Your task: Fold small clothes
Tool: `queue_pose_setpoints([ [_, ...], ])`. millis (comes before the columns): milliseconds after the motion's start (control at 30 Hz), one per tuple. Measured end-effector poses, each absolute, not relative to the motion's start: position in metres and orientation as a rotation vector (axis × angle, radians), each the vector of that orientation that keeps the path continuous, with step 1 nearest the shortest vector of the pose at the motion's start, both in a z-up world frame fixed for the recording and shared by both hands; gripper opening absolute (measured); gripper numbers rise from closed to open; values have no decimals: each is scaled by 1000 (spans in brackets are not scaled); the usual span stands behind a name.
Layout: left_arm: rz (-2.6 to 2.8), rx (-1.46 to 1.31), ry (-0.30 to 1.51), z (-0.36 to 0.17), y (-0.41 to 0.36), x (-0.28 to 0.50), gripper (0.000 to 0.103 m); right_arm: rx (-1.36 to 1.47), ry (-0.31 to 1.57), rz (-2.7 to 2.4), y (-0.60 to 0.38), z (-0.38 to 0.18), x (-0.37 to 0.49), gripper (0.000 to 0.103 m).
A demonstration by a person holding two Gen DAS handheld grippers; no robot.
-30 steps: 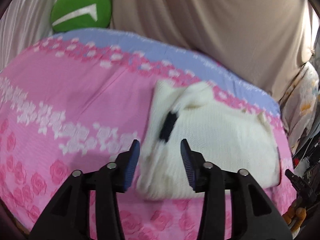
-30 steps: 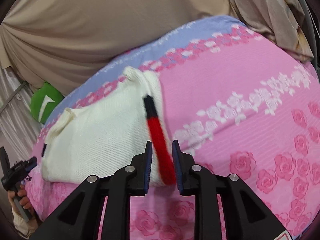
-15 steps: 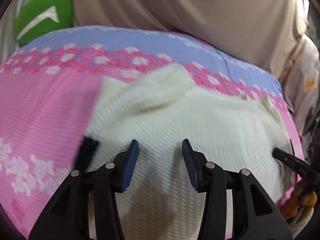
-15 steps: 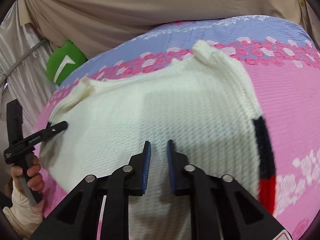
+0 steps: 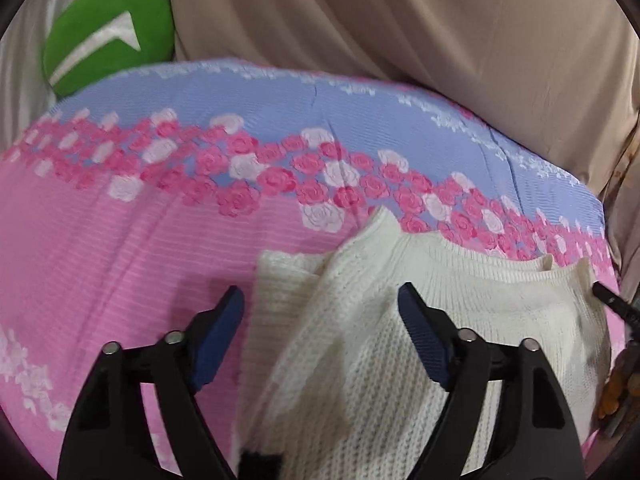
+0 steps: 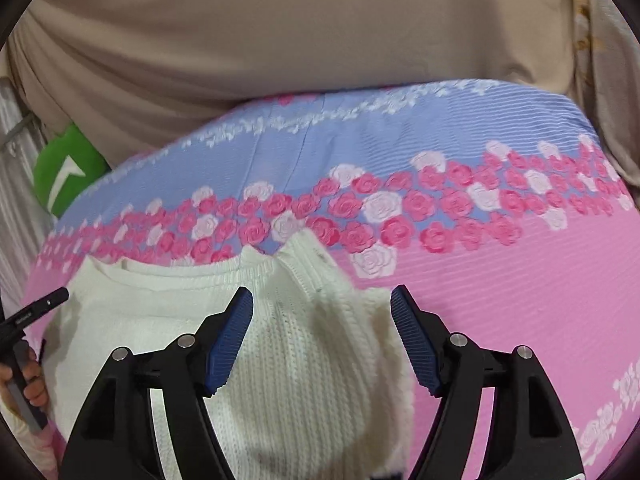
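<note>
Both the left gripper (image 5: 320, 320) and right gripper (image 6: 322, 320) hover wide open over the cream knit sweater (image 6: 288, 360) near the bed's (image 6: 500, 300) front edge, so a shallow pinch could drag its loose folded layers apart.

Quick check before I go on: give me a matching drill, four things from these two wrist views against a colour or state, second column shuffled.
Things:
1. cream knitted sweater
2. round plush cushion
3. draped curtain behind the bed
4. left tongs

Colour or state:
A. beige
B. open, holding nothing
C. green with a white mark
D. lying on the pink rose-print bedsheet

Pairs: 1-D, 2-C, 3-A, 4-B
</note>
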State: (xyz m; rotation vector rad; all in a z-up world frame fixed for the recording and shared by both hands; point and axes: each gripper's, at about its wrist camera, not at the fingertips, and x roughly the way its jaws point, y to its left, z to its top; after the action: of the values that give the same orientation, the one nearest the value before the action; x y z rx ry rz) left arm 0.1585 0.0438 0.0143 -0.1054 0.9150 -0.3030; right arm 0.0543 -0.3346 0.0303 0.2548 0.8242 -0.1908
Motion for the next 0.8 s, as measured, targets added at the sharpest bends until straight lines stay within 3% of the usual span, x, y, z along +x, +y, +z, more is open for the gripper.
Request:
queue_pose_setpoints([
  [33, -299, -111, 939, 10, 42, 163, 54, 220, 833, -219, -332, 28, 58, 62],
  [100, -272, -116, 940, 9, 44, 168, 39, 208, 836, -234, -332, 28, 60, 26],
  [167, -286, -155, 938, 14, 49, 169, 24, 255, 800, -212, -339, 37, 55, 8],
  [200, -293, -180, 930, 19, 52, 168, 21, 277, 768, -197, -341, 44, 49, 8],
  [267, -288, -208, 888, 33, 59, 163, 3, 317, 677, -149, -345, 63, 32, 8],
  [367, -257, -205, 844, 46, 64, 162, 0, 321, 636, -145, -348, 72, 23, 7],
  [500, -169, -130, 938, 10, 61, 185, 0, 338, 840, -208, -364, 19, 57, 7],
  [633, -155, -114, 917, 9, 62, 184, 0, 365, 831, -173, -368, 24, 56, 7],
  [733, -187, -125, 889, 26, 63, 172, 0, 396, 805, -175, -370, 30, 49, 14],
  [767, -220, -136, 873, 34, 62, 166, 3, 400, 791, -188, -369, 34, 44, 23],
  [800, -250, -135, 862, 41, 60, 161, 9, 400, 773, -185, -367, 38, 41, 39],
])
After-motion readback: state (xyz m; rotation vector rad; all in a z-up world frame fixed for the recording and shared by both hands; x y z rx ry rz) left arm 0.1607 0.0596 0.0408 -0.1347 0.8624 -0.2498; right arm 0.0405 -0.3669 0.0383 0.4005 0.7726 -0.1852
